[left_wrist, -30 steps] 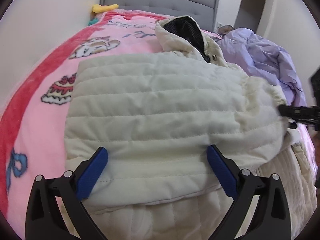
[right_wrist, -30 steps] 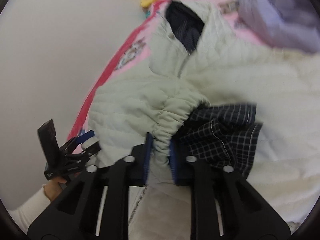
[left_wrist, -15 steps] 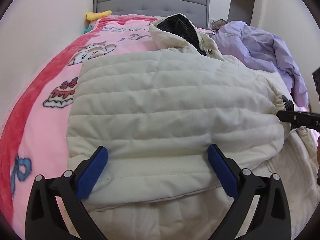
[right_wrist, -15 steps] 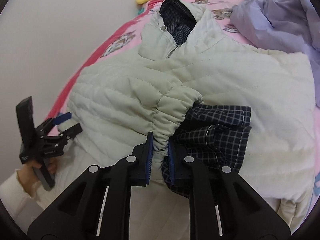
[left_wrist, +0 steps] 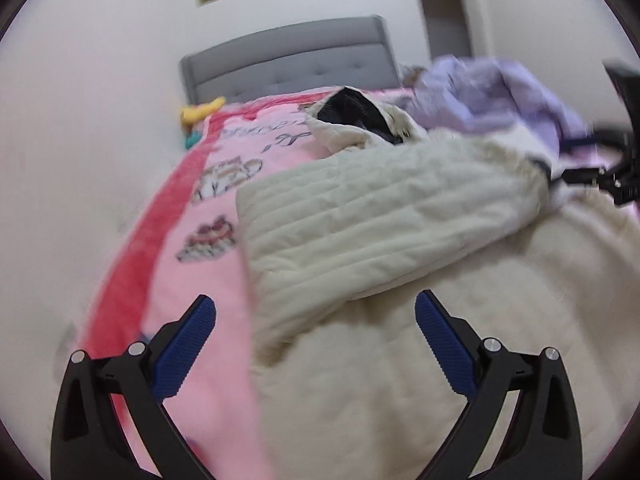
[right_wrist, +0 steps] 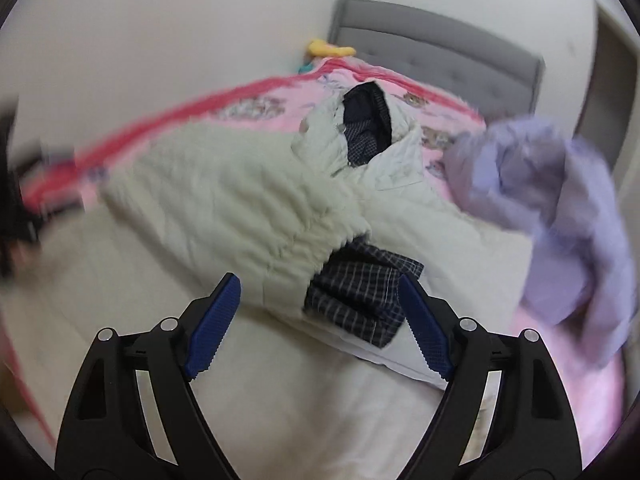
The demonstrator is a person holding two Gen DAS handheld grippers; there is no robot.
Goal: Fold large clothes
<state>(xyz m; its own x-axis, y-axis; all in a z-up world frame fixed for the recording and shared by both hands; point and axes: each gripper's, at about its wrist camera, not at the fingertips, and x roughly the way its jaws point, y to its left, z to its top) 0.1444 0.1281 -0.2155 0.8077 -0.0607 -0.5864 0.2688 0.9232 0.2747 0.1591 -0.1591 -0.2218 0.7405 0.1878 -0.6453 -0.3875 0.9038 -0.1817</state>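
Jacket: a cream quilted jacket (right_wrist: 224, 200) lies spread on the bed, ahead of both tongs, collar toward the headboard, dark lining showing at the neck.
Sleeve: one sleeve (left_wrist: 384, 216) is folded across the body; its gathered cuff (right_wrist: 320, 240) lies just ahead of the right tongs, with checked lining (right_wrist: 360, 296) spilling out of it.
Jacket and left tongs: the folded sleeve's near edge lies just beyond the left fingertips; the jacket's lower part fills the space under and right of them.
Bed: a pink blanket (left_wrist: 224, 208) with cartoon prints and a red border covers it; a grey padded headboard (left_wrist: 288, 60) stands at the far end.
Other cloth: a crumpled lilac garment (right_wrist: 552, 184) sits on the bed to the right of the jacket.
Room: pale walls, a yellow toy (left_wrist: 200, 110) by the headboard, a doorway at the far right.
Left tongs (left_wrist: 316, 320): jaws spread wide, nothing between the blue pads, no cloth touched.
Right tongs (right_wrist: 316, 300): jaws have just been opening and now stand spread wide; the cuff and lining lie ahead between the fingertips, pressed by neither pad.
View: both pictures are blurred.
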